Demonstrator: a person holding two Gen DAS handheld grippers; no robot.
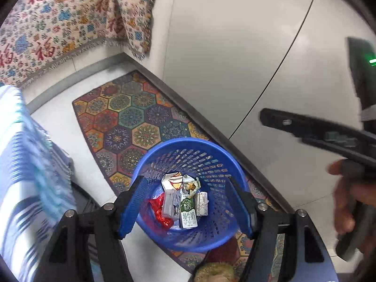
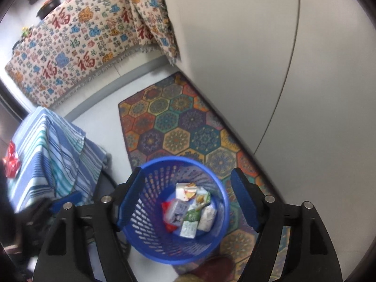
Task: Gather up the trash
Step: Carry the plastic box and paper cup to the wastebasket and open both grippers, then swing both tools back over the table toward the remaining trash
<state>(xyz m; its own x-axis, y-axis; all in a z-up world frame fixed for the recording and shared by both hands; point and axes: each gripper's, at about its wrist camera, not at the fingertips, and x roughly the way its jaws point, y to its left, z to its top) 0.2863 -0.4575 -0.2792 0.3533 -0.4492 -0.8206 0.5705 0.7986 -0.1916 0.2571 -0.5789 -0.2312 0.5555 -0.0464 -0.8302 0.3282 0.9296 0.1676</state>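
Observation:
A blue perforated trash basket [image 1: 211, 164] stands on a patterned rug and holds several pieces of trash: a green-and-white milk carton [image 1: 188, 213], a red wrapper [image 1: 159, 211] and crumpled cartons. My left gripper [image 1: 185, 199] hovers open and empty above the basket. My right gripper [image 2: 185, 202] is also open and empty above the same basket [image 2: 150, 242], with the cartons [image 2: 190, 221] below it. The right gripper's body [image 1: 329, 136] shows at the right of the left wrist view. A red wrapper [image 2: 10, 162] lies on the striped table.
A colourful hexagon-patterned rug [image 2: 178, 122] lies along a grey wall [image 2: 258, 47]. A table with a blue striped cloth [image 2: 51, 150] stands at the left. A sofa with a patterned cover [image 2: 77, 40] is at the back. White floor lies between them.

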